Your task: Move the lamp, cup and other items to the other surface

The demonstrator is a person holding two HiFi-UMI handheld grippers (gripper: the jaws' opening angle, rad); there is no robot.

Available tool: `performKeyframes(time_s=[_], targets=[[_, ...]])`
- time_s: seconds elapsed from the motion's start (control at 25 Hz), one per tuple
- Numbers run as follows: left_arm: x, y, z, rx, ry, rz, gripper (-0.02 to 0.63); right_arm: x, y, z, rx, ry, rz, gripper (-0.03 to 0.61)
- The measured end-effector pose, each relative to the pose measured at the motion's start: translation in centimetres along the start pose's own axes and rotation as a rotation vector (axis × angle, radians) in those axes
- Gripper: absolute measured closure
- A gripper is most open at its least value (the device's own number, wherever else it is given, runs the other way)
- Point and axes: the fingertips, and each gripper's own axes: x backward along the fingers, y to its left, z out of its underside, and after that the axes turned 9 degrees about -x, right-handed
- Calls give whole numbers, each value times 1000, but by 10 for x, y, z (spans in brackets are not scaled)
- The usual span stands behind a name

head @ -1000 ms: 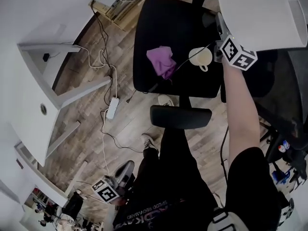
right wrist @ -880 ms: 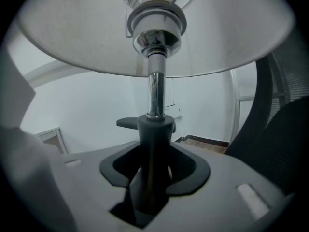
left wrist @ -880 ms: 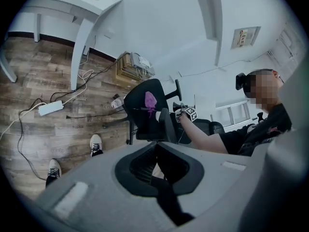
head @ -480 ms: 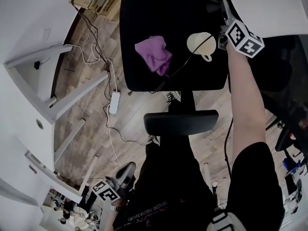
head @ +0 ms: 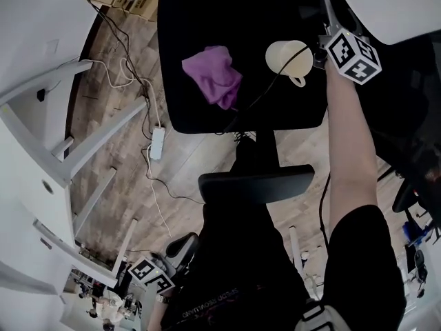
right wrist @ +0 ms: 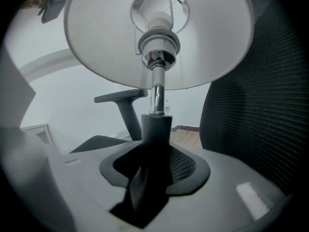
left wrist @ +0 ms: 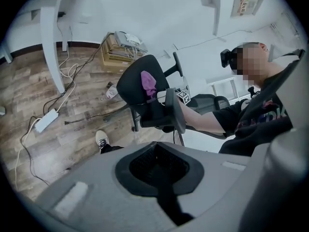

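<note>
A lamp with a white shade (right wrist: 159, 37) and chrome stem hangs in my right gripper (right wrist: 154, 129), which is shut on its dark lower stem. From the head view the shade (head: 386, 5) fills the top right corner, and the right gripper (head: 329, 26) is just right of a cream cup (head: 288, 59). The cup and a purple cloth (head: 212, 74) lie on a black chair seat (head: 186, 19). The lamp's cable (head: 265, 92) trails across the seat. My left gripper (head: 155, 271) hangs low by my side, shut and holding nothing.
White desk legs (head: 41, 164) stand at the left over a wooden floor with a power strip (head: 157, 143) and loose cables. The chair's backrest (head: 255, 185) is close to my body. A second dark chair (head: 413, 116) stands right. A cardboard box (left wrist: 118, 50) sits by the wall.
The head view has moved closer over the chair, so seat, cloth and cup sit larger and further left. The lamp shade has shifted toward the top right edge. The right grip is unchanged.
</note>
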Motion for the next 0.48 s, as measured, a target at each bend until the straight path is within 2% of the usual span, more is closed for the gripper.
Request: performKeyframes(time_s=[0.48], targets=[[-7,-4,2,13,-5,16,615,16,-3,16,20,12,-13,410]])
